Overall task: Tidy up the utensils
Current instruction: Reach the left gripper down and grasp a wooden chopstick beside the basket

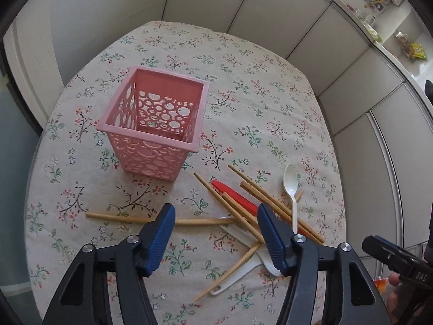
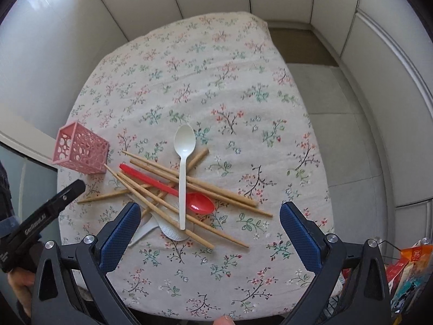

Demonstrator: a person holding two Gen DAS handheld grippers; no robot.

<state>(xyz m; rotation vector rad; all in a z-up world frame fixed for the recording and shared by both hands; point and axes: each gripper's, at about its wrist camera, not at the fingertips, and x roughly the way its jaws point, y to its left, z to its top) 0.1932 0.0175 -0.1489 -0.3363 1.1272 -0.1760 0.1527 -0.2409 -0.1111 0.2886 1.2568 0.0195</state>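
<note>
A pink perforated basket (image 1: 154,120) stands upright on the floral tablecloth; in the right wrist view it (image 2: 81,151) is at the far left. A pile of utensils lies to its right: several wooden chopsticks (image 2: 189,181), a white spoon (image 2: 184,162) on top, a red spoon (image 2: 197,203) and another white spoon (image 2: 170,231) underneath. In the left wrist view the chopsticks (image 1: 243,211), white spoon (image 1: 291,187) and red spoon handle (image 1: 235,196) show. My left gripper (image 1: 216,216) is open and empty above the pile's left edge. My right gripper (image 2: 209,216) is open and empty above the pile.
The table (image 2: 216,81) is round with a floral cloth, and its edges drop off on all sides. White wall panels (image 1: 270,13) curve behind it. Colourful packets (image 2: 408,268) sit at the lower right beyond the table edge.
</note>
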